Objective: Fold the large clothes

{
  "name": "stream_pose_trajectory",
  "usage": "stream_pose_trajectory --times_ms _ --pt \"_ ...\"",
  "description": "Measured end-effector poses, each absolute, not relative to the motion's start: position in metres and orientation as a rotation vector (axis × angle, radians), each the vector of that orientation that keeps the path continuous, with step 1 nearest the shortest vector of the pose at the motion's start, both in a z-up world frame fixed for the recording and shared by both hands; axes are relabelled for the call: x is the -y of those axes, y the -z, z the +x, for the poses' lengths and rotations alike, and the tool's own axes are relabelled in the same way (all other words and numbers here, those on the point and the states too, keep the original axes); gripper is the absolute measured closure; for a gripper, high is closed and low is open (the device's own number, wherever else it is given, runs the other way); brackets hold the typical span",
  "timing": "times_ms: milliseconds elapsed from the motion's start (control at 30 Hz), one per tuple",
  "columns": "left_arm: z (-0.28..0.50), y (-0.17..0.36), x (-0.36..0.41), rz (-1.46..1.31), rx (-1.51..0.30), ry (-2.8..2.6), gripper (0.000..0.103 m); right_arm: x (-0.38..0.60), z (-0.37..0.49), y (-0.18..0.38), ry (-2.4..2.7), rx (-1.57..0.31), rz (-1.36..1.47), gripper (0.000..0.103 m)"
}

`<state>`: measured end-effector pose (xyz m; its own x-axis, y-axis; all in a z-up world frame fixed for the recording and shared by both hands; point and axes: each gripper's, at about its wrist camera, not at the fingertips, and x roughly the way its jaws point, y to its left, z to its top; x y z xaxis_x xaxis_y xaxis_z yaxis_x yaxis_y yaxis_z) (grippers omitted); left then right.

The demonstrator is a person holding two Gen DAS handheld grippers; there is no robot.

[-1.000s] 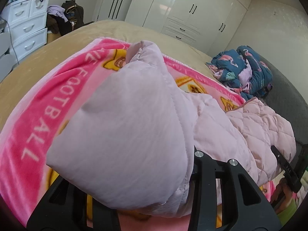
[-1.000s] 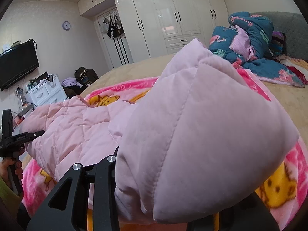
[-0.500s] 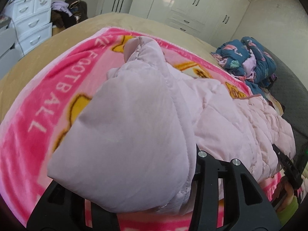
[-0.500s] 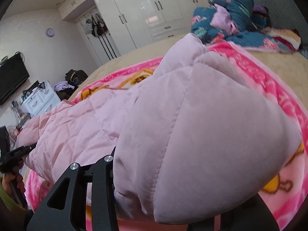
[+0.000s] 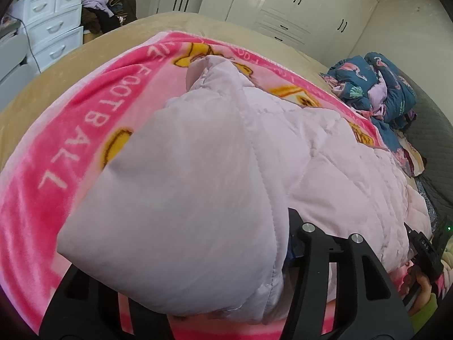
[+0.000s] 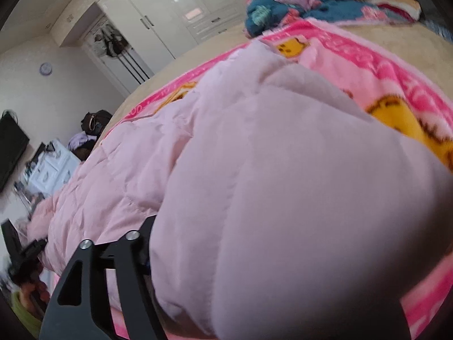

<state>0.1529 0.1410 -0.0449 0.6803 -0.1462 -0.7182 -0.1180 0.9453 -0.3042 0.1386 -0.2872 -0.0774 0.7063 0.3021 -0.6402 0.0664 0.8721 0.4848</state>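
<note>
A pale pink quilted jacket lies across a pink cartoon blanket on the bed. My left gripper is shut on one bunched part of the jacket, which bulges over its fingers and hides the tips. My right gripper is shut on another bunched part of the jacket, which fills most of the right wrist view. The jacket's body stretches between the two grippers. The other gripper and hand show at each view's edge.
A heap of blue flamingo-print bedding lies at the head of the bed. White wardrobes line the far wall. A white drawer unit and piled clothes stand beside the bed. The tan bed cover surrounds the blanket.
Both grippers have tilted down and lowered toward the bed with the jacket parts still held. The jacket now lies flatter on the blanket.
</note>
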Motion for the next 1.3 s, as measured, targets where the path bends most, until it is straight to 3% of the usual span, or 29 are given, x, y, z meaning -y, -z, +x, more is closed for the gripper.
stream_pose_trajectory --times_ms 100,167,300,367,433,733,933,1300 --pt "0.152 0.047 -0.143 -0.352 -0.833 0.012 0.052 0.292 0.138 0.081 -0.138 -0.813 0.555 0.024" --pt "0.152 0.048 -0.144 -0.358 -0.841 0.010 0.049 0.298 0.136 0.084 -0.112 -0.841 0.585 0.006" --pt "0.150 0.051 -0.150 -0.384 -0.867 -0.001 0.035 0.308 0.128 0.087 -0.110 -0.870 0.631 0.005" --pt "0.146 0.050 -0.154 -0.385 -0.880 -0.034 0.016 0.315 0.122 0.086 -0.107 -0.883 0.645 0.004" --pt "0.139 0.048 -0.162 -0.389 -0.882 -0.069 0.009 0.320 0.115 0.083 -0.110 -0.891 0.640 0.004" --pt "0.098 0.021 -0.185 -0.407 -0.805 -0.184 0.009 0.346 0.071 0.051 -0.059 -0.823 0.562 0.004" --pt "0.061 -0.011 -0.182 -0.359 -0.689 -0.248 0.009 0.351 0.047 0.011 -0.011 -0.679 0.447 0.004" --pt "0.020 -0.047 -0.124 -0.229 -0.570 -0.190 0.009 0.270 0.016 -0.053 -0.182 -0.500 0.229 0.004"
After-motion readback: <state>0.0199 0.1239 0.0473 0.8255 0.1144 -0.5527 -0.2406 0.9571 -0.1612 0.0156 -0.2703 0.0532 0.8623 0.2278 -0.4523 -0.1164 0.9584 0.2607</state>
